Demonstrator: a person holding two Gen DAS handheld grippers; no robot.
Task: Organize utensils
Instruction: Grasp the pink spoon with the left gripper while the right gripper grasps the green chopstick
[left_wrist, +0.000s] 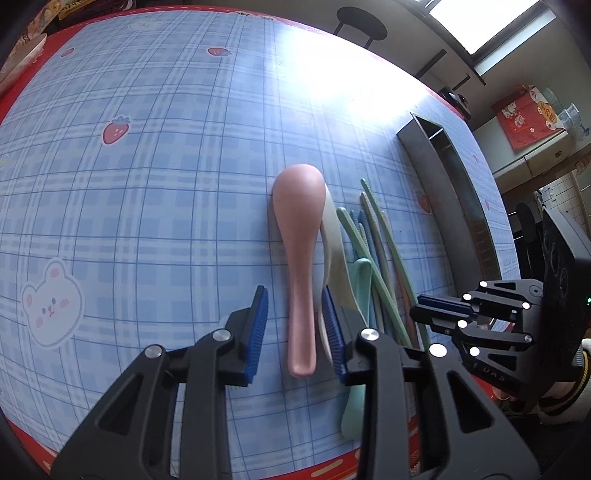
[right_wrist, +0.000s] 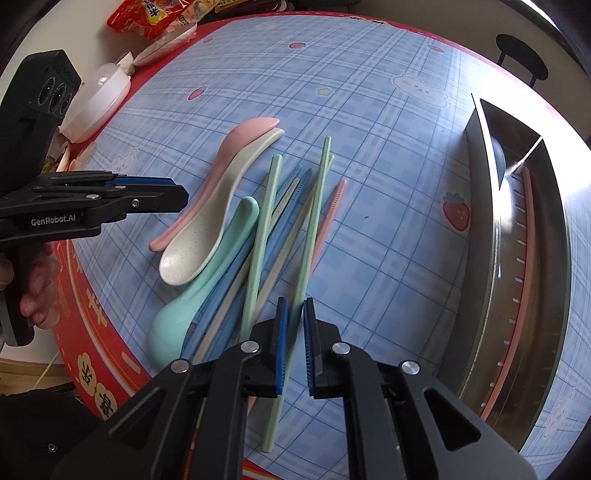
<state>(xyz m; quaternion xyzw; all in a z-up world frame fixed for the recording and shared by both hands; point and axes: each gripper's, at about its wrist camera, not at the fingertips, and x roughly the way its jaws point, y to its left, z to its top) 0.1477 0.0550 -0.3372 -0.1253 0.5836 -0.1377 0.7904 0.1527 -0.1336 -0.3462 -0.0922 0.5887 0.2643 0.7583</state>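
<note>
risk noted: left tool (left_wrist: 295, 325) straddled pink spoon (left_wrist: 300, 251) handle on worktop (left_wrist: 147, 184), pads not yet touching, and could nudge cream spoon (left_wrist: 334, 251); right tool (right_wrist: 295, 343), nearly closed on green chopstick (right_wrist: 308, 236), could drag neighbouring sticks.

Three spoons on the cloth: one pink spoon (right_wrist: 236, 147), one cream spoon (right_wrist: 199, 251), one mint spoon (right_wrist: 207, 284). Beside them, a loose pile of chopsticks (right_wrist: 295, 229) in green, blue, cream and pink, too overlapped for an exact count. One metal tray (right_wrist: 480, 236) with one pink chopstick (right_wrist: 526, 273) inside.
</note>
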